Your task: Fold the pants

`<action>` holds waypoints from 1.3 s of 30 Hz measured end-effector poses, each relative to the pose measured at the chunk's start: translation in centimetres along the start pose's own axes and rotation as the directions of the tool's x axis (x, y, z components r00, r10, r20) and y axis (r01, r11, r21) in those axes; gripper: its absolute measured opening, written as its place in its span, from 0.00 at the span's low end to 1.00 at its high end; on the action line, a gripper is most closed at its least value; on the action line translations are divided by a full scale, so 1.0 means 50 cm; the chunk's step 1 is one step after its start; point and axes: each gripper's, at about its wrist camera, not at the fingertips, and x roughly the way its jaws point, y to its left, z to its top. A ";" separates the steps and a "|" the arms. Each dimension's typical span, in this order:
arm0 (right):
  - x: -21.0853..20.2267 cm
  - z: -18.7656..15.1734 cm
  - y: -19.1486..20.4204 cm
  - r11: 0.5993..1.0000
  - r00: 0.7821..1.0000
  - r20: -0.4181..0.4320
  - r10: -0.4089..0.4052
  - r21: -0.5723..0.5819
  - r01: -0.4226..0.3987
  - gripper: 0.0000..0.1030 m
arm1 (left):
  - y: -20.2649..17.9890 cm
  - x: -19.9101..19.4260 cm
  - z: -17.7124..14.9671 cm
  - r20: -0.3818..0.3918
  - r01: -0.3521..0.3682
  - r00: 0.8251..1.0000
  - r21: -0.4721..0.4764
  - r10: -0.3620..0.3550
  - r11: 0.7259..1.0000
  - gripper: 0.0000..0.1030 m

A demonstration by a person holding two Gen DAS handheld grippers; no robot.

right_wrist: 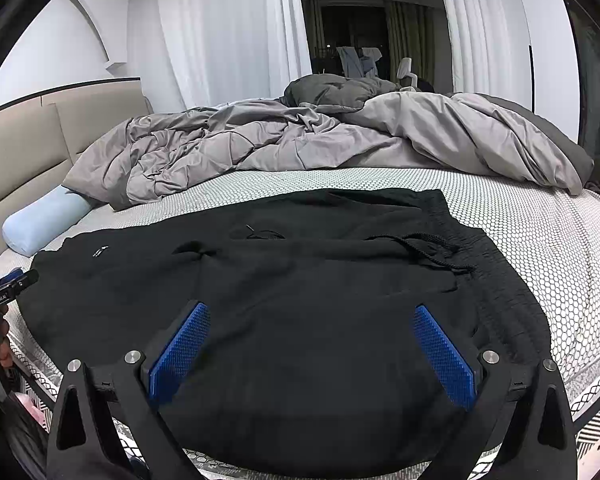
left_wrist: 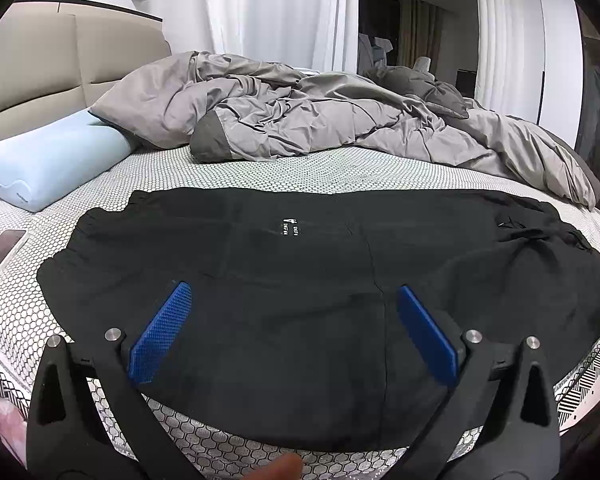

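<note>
Matt black cloth pants (left_wrist: 300, 304), soft-looking. Knobbly blue pads (left_wrist: 162, 332) on matt black plastic gripper arms, shiny metal pins (left_wrist: 113, 335). Crinkly grey duvet (left_wrist: 300, 120), slight sheen.

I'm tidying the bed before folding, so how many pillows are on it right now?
1. The light blue pillow lies at the head end by the headboard, left of the black pants, partly tucked under the gray duvet. More could be hidden beneath it.

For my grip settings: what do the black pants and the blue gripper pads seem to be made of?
Black pants: soft matte knit, probably cotton or fleece; it drapes limply, with a gathered waistband and a cord drawstring.
Blue pads: likely molded rubber or plastic, with a fine studded texture; which of the two is unclear.
</note>
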 end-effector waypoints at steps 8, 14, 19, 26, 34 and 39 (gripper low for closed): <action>0.000 0.000 0.000 1.000 1.000 0.000 0.000 -0.002 0.000 1.00 | -0.003 -0.002 -0.002 0.002 -0.001 1.000 0.001 0.001 1.000 0.99; 0.000 0.000 0.001 1.000 1.000 0.000 0.000 -0.002 0.000 1.00 | -0.001 -0.001 -0.001 0.003 0.000 1.000 0.001 0.000 1.000 0.99; 0.002 0.000 0.001 1.000 1.000 0.000 -0.001 -0.003 0.001 1.00 | -0.002 -0.002 -0.003 0.003 0.000 1.000 0.001 0.000 1.000 0.99; 0.003 -0.001 0.000 1.000 1.000 0.001 -0.002 -0.001 0.002 1.00 | -0.003 -0.002 -0.003 0.005 -0.001 1.000 0.001 0.001 1.000 0.99; 0.004 0.000 0.000 1.000 1.000 0.001 -0.004 -0.001 0.004 1.00 | 0.004 0.001 0.002 0.006 -0.001 1.000 0.001 0.001 1.000 0.99; 0.004 0.000 0.001 1.000 1.000 0.002 -0.004 -0.001 0.004 1.00 | 0.015 0.004 0.009 0.008 -0.012 1.000 0.002 0.012 1.000 0.99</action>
